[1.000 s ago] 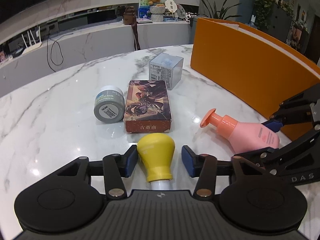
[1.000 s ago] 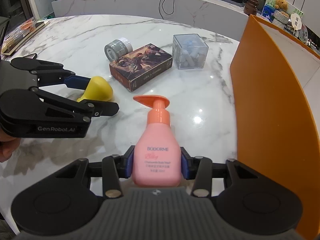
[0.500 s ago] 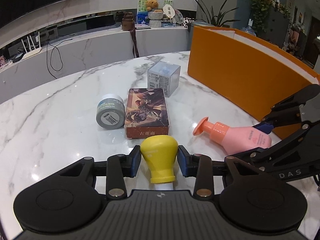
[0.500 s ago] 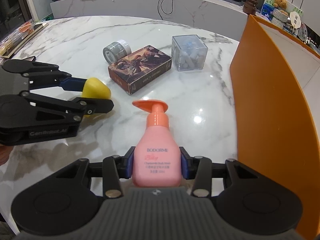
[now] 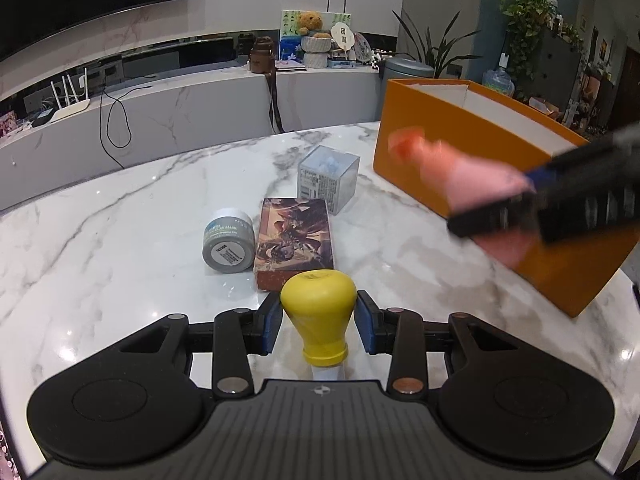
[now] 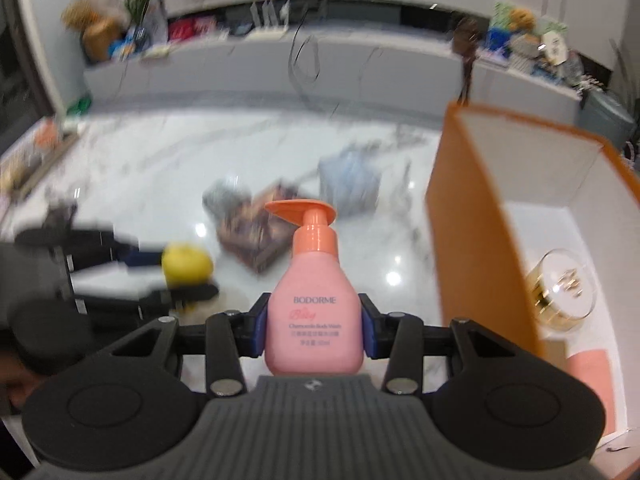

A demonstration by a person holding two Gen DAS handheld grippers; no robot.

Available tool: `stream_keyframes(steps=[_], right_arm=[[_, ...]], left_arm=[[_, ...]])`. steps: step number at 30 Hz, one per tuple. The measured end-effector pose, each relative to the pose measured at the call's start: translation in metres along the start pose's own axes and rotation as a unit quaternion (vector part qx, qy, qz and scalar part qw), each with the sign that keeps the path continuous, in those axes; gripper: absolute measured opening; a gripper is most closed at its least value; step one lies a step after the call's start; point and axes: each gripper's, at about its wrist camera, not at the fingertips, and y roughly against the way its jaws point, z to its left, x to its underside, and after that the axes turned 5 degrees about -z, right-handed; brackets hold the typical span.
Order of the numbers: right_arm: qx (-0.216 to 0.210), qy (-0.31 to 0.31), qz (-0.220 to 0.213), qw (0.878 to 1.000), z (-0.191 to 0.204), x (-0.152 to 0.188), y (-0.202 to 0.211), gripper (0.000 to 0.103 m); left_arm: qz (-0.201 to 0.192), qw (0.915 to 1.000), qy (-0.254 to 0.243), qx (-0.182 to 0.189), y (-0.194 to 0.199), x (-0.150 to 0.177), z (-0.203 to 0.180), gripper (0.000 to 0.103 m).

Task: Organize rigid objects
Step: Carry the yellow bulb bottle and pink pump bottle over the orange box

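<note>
White marble-patterned table (image 5: 120, 216) carried all loose items. Tall orange cardboard box (image 5: 460, 148) with white interior stood at its right side; a clear round jar with gold contents (image 6: 560, 292) lay inside. On the table, near the box: illustrated flat card box (image 5: 294, 240), clear cube case of pale blue pieces (image 5: 328, 178) just behind it, grey round tin (image 5: 228, 246) lying on its side just left of it. Right claw (image 6: 314, 330) was clamped on pink pump bottle with orange nozzle (image 6: 314, 312), held off the table beside the orange box. Left claw (image 5: 318, 322) was clamped on yellow bulb-shaped cap of a bottle (image 5: 318, 306).
</note>
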Motion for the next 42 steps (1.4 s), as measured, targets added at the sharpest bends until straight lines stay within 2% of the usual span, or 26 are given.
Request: stream_keyframes(steps=[6,12,18,24,31,35,42], right_arm=[[0.016,-0.032,-0.049,0.998,0.001,-0.022,0.019,0.044],[0.027,-0.043,-0.078,0.996,0.001,-0.036,0.024,0.044],[0.053,-0.076,-0.1,0.991,-0.022,-0.043,0.031,0.044],[0.081,-0.112,-0.101,0.985,-0.057,-0.038,0.036,0.044],[0.094,-0.169,-0.118,0.974,-0.099,-0.035,0.049,0.044],[0.112,-0.191,-0.112,0.969,-0.125,-0.03,0.05,0.044],[0.128,-0.214,-0.087,0.965,-0.157,-0.022,0.044,0.044]], left_arm=[[0.009,0.9999,0.004,-0.003,0.002,0.006,0.001,0.044],[0.018,0.9998,0.001,-0.011,0.012,0.003,0.002,0.044],[0.007,0.9999,-0.006,-0.01,0.022,-0.028,-0.002,0.043],[0.003,1.0,0.002,0.005,0.018,-0.057,-0.008,0.043],[-0.005,0.9992,-0.032,0.024,0.009,-0.097,-0.039,0.043],[-0.011,0.9976,-0.048,0.049,0.003,-0.127,-0.061,0.043],[0.002,0.9943,-0.066,0.083,-0.022,-0.17,-0.096,0.043]])
